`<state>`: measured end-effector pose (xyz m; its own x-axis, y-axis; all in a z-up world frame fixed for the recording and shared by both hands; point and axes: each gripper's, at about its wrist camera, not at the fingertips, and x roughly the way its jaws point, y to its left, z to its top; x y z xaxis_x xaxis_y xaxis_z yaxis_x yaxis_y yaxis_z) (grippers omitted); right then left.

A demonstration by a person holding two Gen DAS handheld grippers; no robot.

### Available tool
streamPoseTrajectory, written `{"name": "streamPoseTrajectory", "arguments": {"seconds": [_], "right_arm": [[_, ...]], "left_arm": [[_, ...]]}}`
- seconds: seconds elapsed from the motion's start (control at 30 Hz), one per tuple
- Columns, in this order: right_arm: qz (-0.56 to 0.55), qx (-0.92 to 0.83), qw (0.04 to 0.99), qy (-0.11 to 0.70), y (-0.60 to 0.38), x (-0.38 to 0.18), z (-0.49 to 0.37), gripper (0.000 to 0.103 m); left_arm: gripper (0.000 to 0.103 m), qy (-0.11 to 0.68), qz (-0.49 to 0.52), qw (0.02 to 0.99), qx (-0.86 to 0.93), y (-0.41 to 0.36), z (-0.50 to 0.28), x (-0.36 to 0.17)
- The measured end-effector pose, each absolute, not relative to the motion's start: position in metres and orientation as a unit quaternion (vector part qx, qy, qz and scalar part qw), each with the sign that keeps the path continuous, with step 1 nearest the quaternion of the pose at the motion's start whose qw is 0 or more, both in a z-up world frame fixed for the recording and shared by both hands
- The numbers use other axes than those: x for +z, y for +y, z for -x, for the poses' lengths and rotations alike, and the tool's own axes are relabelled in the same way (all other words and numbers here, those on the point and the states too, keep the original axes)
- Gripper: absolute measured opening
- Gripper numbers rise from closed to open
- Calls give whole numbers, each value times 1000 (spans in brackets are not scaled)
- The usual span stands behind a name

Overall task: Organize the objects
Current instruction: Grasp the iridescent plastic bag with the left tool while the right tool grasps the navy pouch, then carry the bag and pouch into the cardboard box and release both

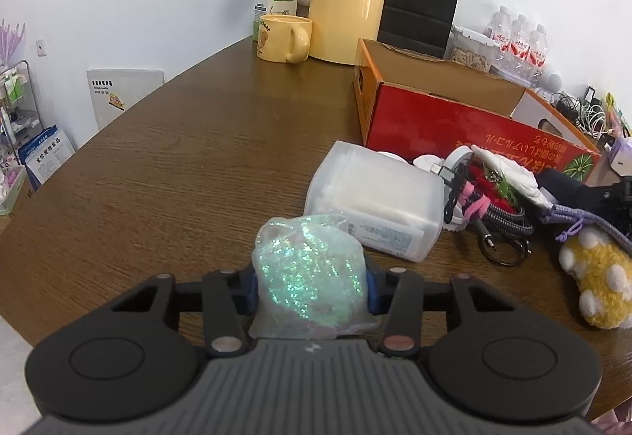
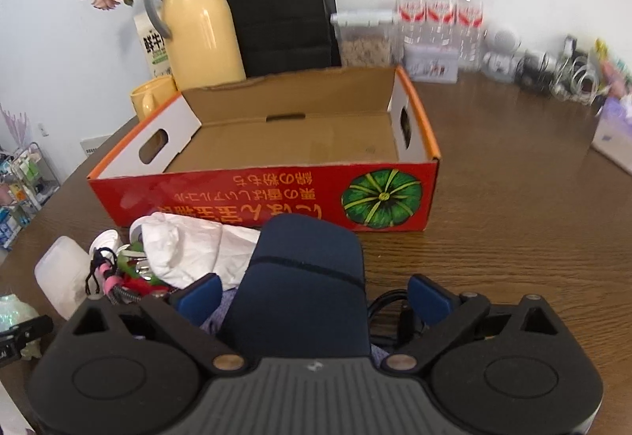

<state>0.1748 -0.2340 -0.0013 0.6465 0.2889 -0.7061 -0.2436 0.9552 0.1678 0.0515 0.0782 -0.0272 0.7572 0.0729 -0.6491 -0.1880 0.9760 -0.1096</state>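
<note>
Right now I am at the pick-up step: both tools are on their first items and the red cardboard box (image 2: 272, 194) ahead of them holds nothing. My left gripper (image 1: 312, 287) has its blue pads pressed against the sides of a glittery plastic bag (image 1: 312, 269), which bulges up between the fingers, so I judge it pinched. Just ahead and to its right lies a frosted plastic container (image 1: 375, 198), and beyond that a tangle of cables (image 1: 497, 222) and a yellow plush toy (image 1: 596, 277). My right gripper (image 2: 312, 299) stands spread, with a dark blue pouch (image 2: 304, 277) lying between the fingers; gaps show on both sides of it, so nothing is held there. A white cloth (image 2: 197, 249) sits just ahead to its left. Next I would close the right tool until the pouch is firmly caught, then lift both items clear of the pile and carry them forward over the near wall of the box. The bag looks slippery and soft, so I would raise it slowly.
</note>
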Motion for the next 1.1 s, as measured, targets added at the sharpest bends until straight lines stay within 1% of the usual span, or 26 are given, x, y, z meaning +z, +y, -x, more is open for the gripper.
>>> {"name": "streamPoseTrajectory", "arguments": {"seconds": [0.1,0.23,0.27,0.3,0.33,0.5,0.8,0.97,1.1], "right_arm": [[-43,158,897,411,-236,-6,-183,84],[-61,173,889,419,-240,-7,-188,83],[-69,178,887,421,-241,-7,-189,76],[-71,180,885,423,-241,-7,-190,73],[-72,181,886,422,-242,-8,-190,73],[-76,183,890,410,-246,-5,-188,64],[-55,191,911,362,-248,22,-172,63],[-47,198,931,303,-247,45,-169,63],[-41,195,944,263,-242,63,-183,63]], "left_arm": [[47,336,86,935,73,81,-51,-23],[47,317,82,942,76,84,-51,-10],[47,313,80,944,75,84,-52,-8],[47,308,78,945,74,84,-53,-4],[46,302,77,947,73,84,-54,0],[46,275,70,957,65,83,-59,20],[46,227,37,973,34,68,-87,61],[46,219,35,975,9,52,-122,78],[47,222,30,974,-11,35,-153,82]]}}
